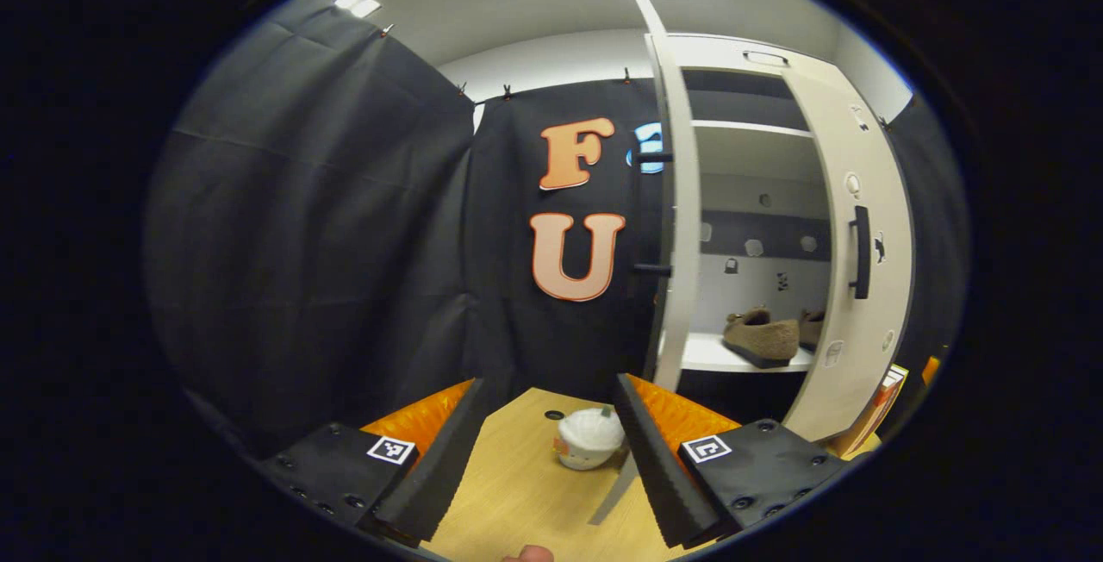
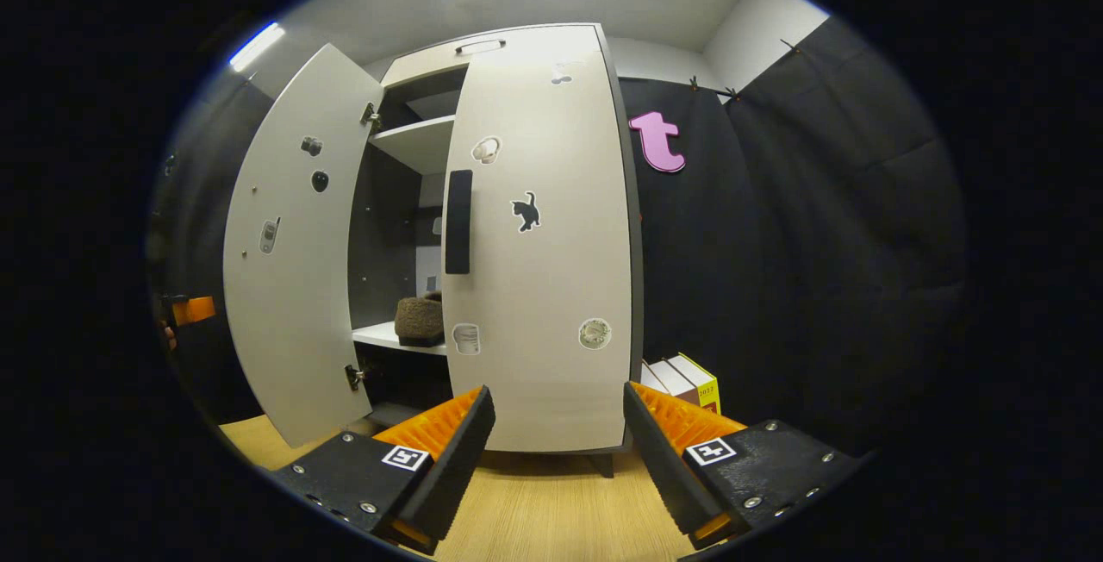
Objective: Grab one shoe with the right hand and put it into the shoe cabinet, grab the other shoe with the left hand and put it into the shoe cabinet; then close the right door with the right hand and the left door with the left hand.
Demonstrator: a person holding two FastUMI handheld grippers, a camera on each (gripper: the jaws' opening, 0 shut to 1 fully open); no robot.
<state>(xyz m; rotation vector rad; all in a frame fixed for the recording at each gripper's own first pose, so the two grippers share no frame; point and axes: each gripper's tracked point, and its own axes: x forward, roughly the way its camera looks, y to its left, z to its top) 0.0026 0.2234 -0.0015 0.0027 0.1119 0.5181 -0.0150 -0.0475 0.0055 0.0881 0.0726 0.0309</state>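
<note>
Since both shoes already sit on the lower shelf of the shoe cabinet (image 2: pixel 517 53), what remains, as I judge it, is the doors, and the coming move turns on how the left door lies from the left gripper (image 1: pixel 547 450).

In the left gripper view that left door (image 1: pixel 676 226) stands swung out nearly edge-on, ahead and a little to the right of the gripper, its long axis upright and its two handle ends poking out on the left side. The left gripper is spread wide with nothing between its fingers, and it is the nearer of the two to this door. To close it, the gripper would likely have to come round the door's left face and push it rightward toward the cabinet.

In the right gripper view the right door (image 2: pixel 539 243) looks shut or almost shut, its black handle (image 2: pixel 458 221) upright. The right gripper (image 2: pixel 556 454) hangs before it, also spread and empty.

Counted: two doors, two shoes. The nearer shoe (image 1: pixel 763 338) lies with its long axis across the shelf; the second shoe (image 1: pixel 812 327) peeks out behind it. One white cup (image 1: pixel 588 440) stands on the wooden floor (image 1: pixel 517 502), and a few books (image 2: pixel 685 379) stand to the cabinet's right.
</note>
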